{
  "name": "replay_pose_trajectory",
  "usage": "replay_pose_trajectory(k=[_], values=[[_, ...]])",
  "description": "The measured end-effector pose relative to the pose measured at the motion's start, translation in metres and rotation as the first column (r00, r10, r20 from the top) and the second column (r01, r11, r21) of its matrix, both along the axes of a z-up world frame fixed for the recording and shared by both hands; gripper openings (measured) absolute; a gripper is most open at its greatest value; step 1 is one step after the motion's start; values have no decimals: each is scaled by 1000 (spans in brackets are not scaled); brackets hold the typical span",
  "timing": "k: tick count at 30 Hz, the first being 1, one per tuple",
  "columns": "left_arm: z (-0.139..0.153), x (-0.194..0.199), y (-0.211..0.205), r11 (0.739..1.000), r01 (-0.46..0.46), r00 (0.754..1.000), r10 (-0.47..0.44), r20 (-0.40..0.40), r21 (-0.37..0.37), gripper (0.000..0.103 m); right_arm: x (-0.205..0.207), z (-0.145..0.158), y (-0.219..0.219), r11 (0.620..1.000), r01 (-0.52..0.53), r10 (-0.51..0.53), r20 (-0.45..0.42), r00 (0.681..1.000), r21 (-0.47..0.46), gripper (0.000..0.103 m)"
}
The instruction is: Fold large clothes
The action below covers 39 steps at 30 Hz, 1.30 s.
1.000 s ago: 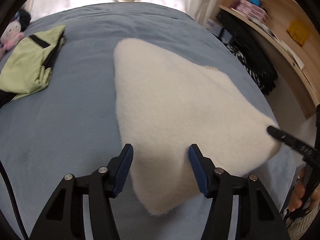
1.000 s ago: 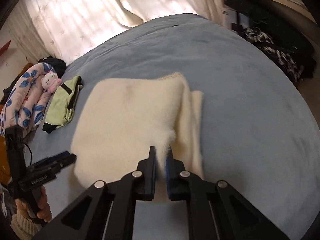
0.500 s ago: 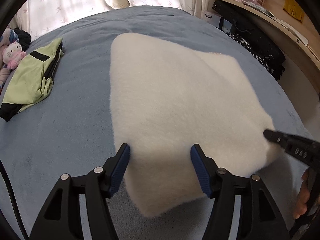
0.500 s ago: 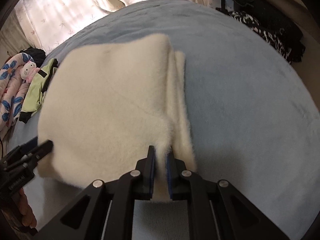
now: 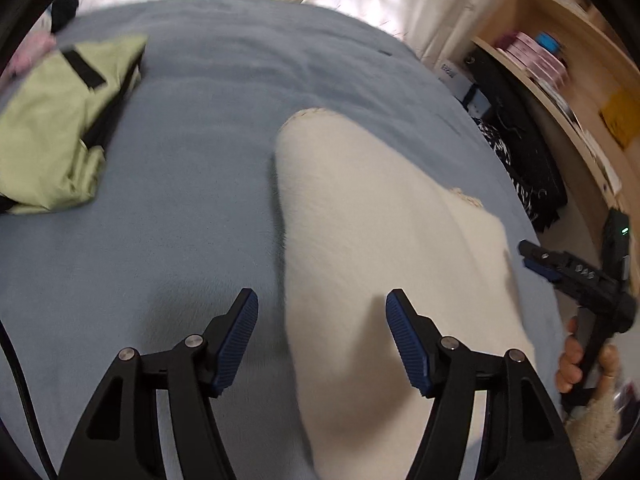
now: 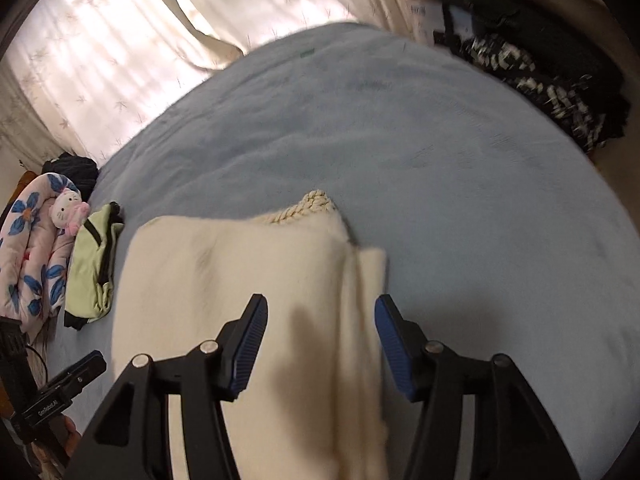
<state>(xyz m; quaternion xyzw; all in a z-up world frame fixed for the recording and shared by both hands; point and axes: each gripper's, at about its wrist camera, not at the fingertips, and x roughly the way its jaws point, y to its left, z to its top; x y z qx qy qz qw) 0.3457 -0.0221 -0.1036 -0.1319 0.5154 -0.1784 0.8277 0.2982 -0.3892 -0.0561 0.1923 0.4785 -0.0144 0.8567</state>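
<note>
A cream fleece garment (image 5: 380, 240) (image 6: 240, 280) lies folded on the blue bed (image 5: 192, 168) (image 6: 460, 200), with a knitted hem showing at its far corner. My left gripper (image 5: 321, 308) hovers over the garment's left edge; its jaws are opening and its pads touch nothing. My right gripper (image 6: 322, 308) hangs over the layered right edge, its jaws opening too, with the cloth lying loose below them. Each view catches the other gripper at its side: the right gripper (image 5: 536, 260) and the left gripper (image 6: 88, 364), both held by a hand.
A folded green garment (image 5: 52, 120) (image 6: 92, 264) lies at the bed's left side, beside a plush toy (image 6: 70, 208) and a floral quilt (image 6: 28, 248). Dark clothes (image 5: 532, 172) (image 6: 540, 72) and a wooden shelf (image 5: 560, 80) stand on the right. Curtains (image 6: 160, 20) hang behind.
My right gripper has let go of the garment's edge and spread its jaws. Both grippers have drawn back, and the cloth now rests flat. The left jaws stand a little wider.
</note>
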Motion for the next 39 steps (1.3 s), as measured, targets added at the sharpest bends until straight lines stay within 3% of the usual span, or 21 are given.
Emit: replay_pose_trajectory(k=[3,4,6,7,8,10,11,14,17,22,26,29,31,33,36,39], values=[[-12,17,6,998,-7,1000,7,-12,-64,65,22,-20,1,1000,-11,10,-46,999,-10,55],[-14,20,5,997,-8,1000,7,-14,-75,65,26,-24,3,1000,-23,22,-37,999,-6,39],[-18,26,2,996,-3,1000,1,-20,-93,62,31,-28,11,997,-51,49,-47,998,-56,26],[-18,28,-2,994,11,1000,-14,-26,-110,48,28,-26,14,994,-60,56,-42,998,-88,18],[-16,29,-8,991,30,999,-34,-29,-127,42,24,-20,15,993,-56,54,-22,998,-105,15],[-9,29,-19,997,41,999,-41,-9,-70,42,10,0,10,994,-14,19,51,999,-108,11],[-7,27,-29,998,50,999,-49,18,-30,42,5,5,5,993,18,-8,82,997,-113,11],[-9,26,-45,998,48,998,-49,46,29,42,16,-28,-1,990,27,-31,-29,999,-137,11],[-7,27,-48,998,43,998,-45,49,44,42,16,-35,5,986,21,-28,-40,999,-166,11],[4,23,-40,997,45,998,-48,41,67,43,5,-6,2,993,28,-30,-20,999,-116,14],[24,4,-39,992,49,996,-57,67,116,50,-17,27,9,987,35,-31,30,999,-158,17],[44,-14,-37,990,65,993,-76,88,124,50,-37,48,14,986,32,-23,55,998,-166,34],[59,-28,-34,990,72,991,-85,104,122,57,-51,60,19,985,29,-17,72,997,-168,42],[73,-42,-32,989,77,988,-93,124,126,64,-67,70,25,985,17,-5,72,997,-170,43],[94,-68,-27,984,93,980,-118,160,155,66,-86,79,34,987,-10,21,62,998,-161,43],[110,-89,-25,977,84,974,-123,190,197,67,-107,85,47,985,-63,69,27,997,-163,52]])
